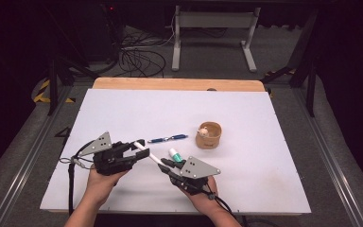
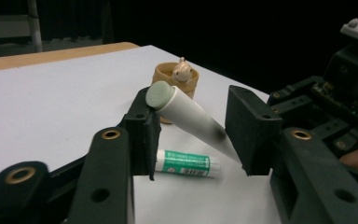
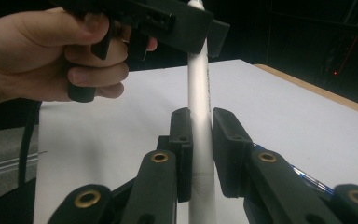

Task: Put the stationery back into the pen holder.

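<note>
I work at a white, matte sheet laid over a wooden table, with a dark room, grey floor and tangled cables behind. My right gripper is clamped tight on a smooth white tube, pads pressing both its sides. My left gripper stands half open around the tube's pale green capped end: one pad touches it, the other stays clear. The tube hangs slanted above the sheet between my grippers. A small glue stick with a green label lies below; a blue pen and a round wooden cup sit beyond.
</note>
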Tool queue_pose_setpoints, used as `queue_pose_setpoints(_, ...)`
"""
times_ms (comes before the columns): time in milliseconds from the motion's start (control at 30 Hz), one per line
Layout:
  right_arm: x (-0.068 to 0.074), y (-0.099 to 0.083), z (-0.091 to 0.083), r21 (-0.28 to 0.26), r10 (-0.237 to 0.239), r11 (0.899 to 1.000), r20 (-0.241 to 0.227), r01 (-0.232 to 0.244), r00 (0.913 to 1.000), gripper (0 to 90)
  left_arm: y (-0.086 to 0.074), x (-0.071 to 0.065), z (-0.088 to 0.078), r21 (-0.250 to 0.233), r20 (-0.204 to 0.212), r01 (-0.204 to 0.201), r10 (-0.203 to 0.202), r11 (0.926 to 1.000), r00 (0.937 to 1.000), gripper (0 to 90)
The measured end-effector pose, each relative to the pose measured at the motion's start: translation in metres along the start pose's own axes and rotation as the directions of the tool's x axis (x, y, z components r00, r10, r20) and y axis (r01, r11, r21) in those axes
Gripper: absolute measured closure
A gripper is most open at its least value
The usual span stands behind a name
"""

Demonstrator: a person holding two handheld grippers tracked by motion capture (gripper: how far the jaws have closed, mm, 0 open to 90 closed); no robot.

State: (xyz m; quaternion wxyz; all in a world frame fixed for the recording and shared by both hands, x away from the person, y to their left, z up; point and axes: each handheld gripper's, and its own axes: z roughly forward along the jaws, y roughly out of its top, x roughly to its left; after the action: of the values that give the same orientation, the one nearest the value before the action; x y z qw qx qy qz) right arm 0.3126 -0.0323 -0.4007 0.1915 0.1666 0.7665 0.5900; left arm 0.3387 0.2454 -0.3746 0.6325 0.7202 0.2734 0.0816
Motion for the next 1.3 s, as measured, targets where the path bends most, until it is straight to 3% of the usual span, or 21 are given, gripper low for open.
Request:
queue_pose_setpoints(267, 0.004, -0.001, 0.003, 0.007, -0.019, 1.0, 0.012, 0.019, 0.9997, 79.1, 0.0, -0.002, 0.0, -0.047, 0.039, 0.032, -0.03, 0.9984, 0.9988, 67.7)
queue_pose_setpoints(667, 0.005, -0.005, 0.007, 0.006, -0.037, 0.999, 0.032, 0.037, 0.9988, 79.1, 0.001, -0.009, 0.007, -0.063, 0.104, 0.057, -0.051, 0.9964, 0.9933, 77.5)
queue_pose_setpoints(867, 0.004, -0.007, 0.008, 0.013, -0.042, 0.999, 0.044, 0.041, 0.9982, 78.5, 0.004, -0.014, 0.012, -0.043, 0.067, 0.015, -0.012, 0.999, 0.9977, 77.9)
queue_pose_setpoints(1000, 0.001, -0.008, 0.009, 0.027, -0.019, 0.999, 0.043, 0.017, 0.9989, 75.9, 0.006, -0.016, 0.016, -0.024, 0.03, -0.016, 0.017, 0.9996, 0.9994, 78.0)
queue_pose_setpoints(1167, -0.005, -0.007, 0.005, 0.037, -0.003, 0.999, 0.03, 0.002, 0.9995, 68.0, 0.009, -0.017, 0.019, -0.01, -0.02, -0.054, 0.053, 0.9985, 0.9984, 78.0)
queue_pose_setpoints(1300, -0.017, -0.007, -0.002, 0.062, 0.023, 0.998, 0.06, -0.027, 0.998, 63.9, 0.013, -0.019, 0.024, 0.003, -0.033, -0.074, 0.074, 0.9973, 0.9967, 78.0)
